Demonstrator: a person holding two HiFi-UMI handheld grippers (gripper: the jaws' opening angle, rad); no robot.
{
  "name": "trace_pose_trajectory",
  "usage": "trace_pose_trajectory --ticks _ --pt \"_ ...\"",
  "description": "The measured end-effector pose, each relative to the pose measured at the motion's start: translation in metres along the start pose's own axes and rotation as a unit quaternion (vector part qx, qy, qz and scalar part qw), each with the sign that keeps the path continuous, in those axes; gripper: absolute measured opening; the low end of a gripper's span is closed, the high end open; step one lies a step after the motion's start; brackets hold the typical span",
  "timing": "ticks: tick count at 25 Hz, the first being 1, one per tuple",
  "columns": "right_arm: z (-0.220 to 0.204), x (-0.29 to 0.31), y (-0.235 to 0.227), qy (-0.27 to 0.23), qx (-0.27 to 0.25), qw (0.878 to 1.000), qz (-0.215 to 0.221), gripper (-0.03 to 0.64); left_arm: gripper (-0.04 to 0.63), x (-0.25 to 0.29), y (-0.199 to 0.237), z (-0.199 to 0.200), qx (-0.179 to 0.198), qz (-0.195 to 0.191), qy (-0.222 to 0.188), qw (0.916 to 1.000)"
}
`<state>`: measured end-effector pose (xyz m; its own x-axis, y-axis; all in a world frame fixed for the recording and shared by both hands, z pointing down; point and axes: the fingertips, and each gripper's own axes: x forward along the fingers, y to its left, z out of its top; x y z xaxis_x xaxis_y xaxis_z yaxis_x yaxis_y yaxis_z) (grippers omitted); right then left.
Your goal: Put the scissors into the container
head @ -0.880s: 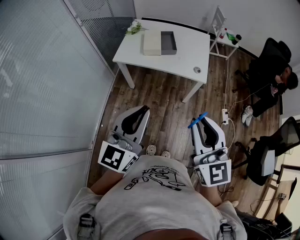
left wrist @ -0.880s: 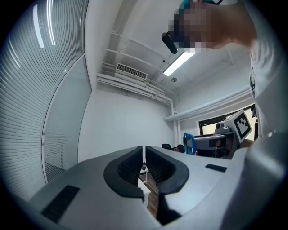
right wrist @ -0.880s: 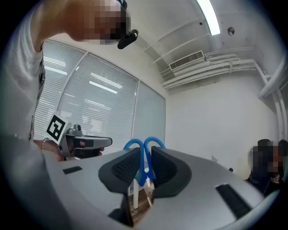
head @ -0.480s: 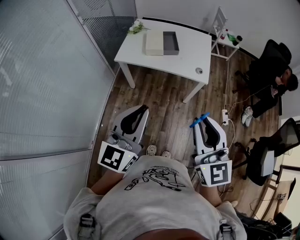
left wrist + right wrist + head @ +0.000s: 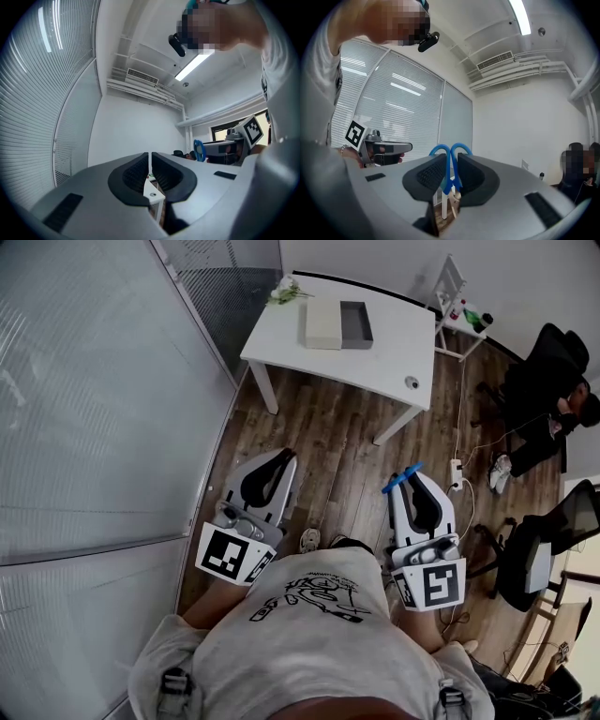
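Observation:
My right gripper (image 5: 412, 476) is shut on the blue-handled scissors (image 5: 401, 476), whose handle loops stick out past the jaw tips (image 5: 451, 153). My left gripper (image 5: 283, 457) is shut with nothing between its jaws (image 5: 149, 159). Both are held close to the body, above the wood floor. The grey open container (image 5: 356, 325) sits on the white table (image 5: 394, 357) far ahead, beside a cream lid or box (image 5: 322, 327).
A small round object (image 5: 411, 382) lies near the table's right corner and flowers (image 5: 286, 292) at its far left. A glass wall with blinds (image 5: 94, 409) runs along the left. A seated person (image 5: 553, 409), office chairs (image 5: 534, 559), a power strip (image 5: 457, 474) and cables lie to the right.
The table has slid down and to the right in the head view as the person steps toward it. Both grippers stay shut; the scissors remain in the right one.

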<state>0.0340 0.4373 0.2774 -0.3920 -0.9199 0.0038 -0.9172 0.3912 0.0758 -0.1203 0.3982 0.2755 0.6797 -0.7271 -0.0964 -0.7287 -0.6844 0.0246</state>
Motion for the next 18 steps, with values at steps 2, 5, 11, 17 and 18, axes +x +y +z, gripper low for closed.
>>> trace_pose_trajectory --ticks 2,5,11,17,18 --pt "0.0 0.005 0.003 0.003 0.003 1.0 0.002 0.086 0.035 -0.001 0.005 0.001 -0.002 0.003 0.002 1.0" --pt "0.0 0.013 0.003 0.007 0.005 1.0 0.003 0.086 0.035 0.001 0.012 0.001 -0.007 0.006 0.003 1.0" --pt "-0.004 0.027 -0.005 0.007 0.008 1.0 0.0 0.086 0.035 0.012 0.024 -0.003 -0.007 0.009 0.004 0.9999" --pt "-0.007 0.044 -0.019 0.005 0.01 1.0 -0.005 0.086 0.035 0.032 0.034 -0.005 -0.007 0.005 0.004 1.0" --pt "-0.006 0.047 -0.023 0.004 0.011 1.0 -0.005 0.086 0.035 0.036 0.035 -0.005 -0.006 0.005 0.004 1.0"
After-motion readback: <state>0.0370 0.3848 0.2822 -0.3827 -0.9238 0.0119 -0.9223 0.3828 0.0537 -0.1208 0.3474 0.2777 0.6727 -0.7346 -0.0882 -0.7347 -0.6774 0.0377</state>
